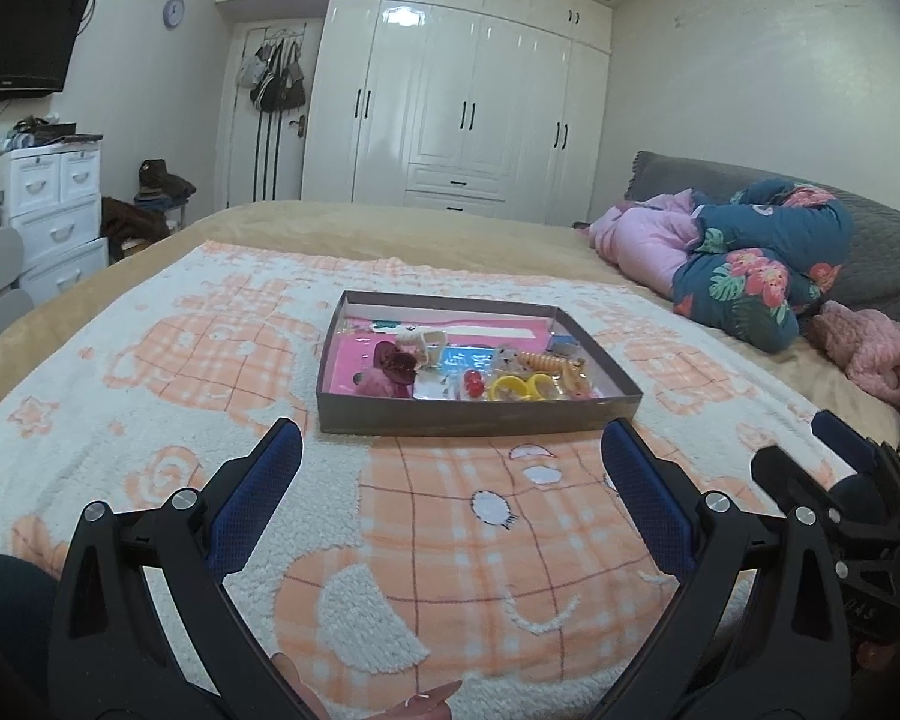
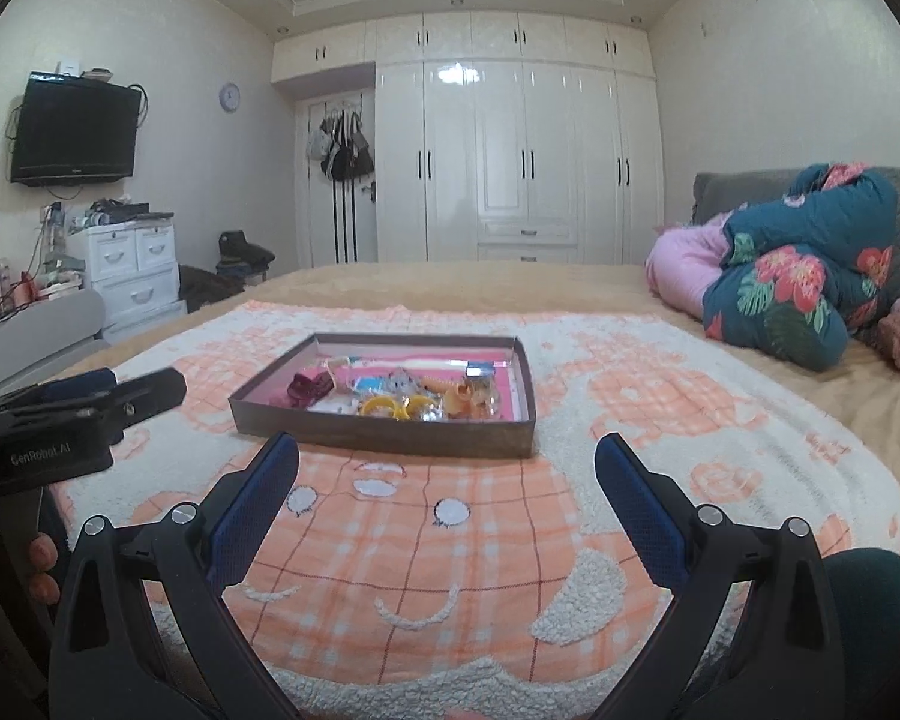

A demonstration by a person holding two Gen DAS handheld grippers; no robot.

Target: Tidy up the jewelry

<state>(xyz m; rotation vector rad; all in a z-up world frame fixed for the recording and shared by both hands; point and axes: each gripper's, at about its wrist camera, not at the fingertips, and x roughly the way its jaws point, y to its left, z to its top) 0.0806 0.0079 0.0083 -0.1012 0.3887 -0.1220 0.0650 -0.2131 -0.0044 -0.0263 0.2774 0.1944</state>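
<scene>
A shallow brown box [image 1: 468,417] with a pink floor lies on the peach-and-white blanket [image 1: 450,540]; it also shows in the right wrist view [image 2: 384,435]. It holds several small pieces: yellow rings [image 1: 519,387], a dark red flower clip [image 1: 393,360], a fluffy pink piece [image 1: 375,384], a red bead [image 1: 473,385], an orange coil [image 1: 543,361]. My left gripper [image 1: 450,456] is open and empty, short of the box's near wall. My right gripper [image 2: 447,462] is open and empty, also just short of the box. Each gripper shows at the side of the other's view.
A rolled floral and pink quilt [image 1: 744,270] and a pink knit item [image 1: 870,354] lie at the right of the bed. A white wardrobe [image 2: 510,162] stands behind, with white drawers [image 2: 132,270] and a wall television [image 2: 75,129] at the left.
</scene>
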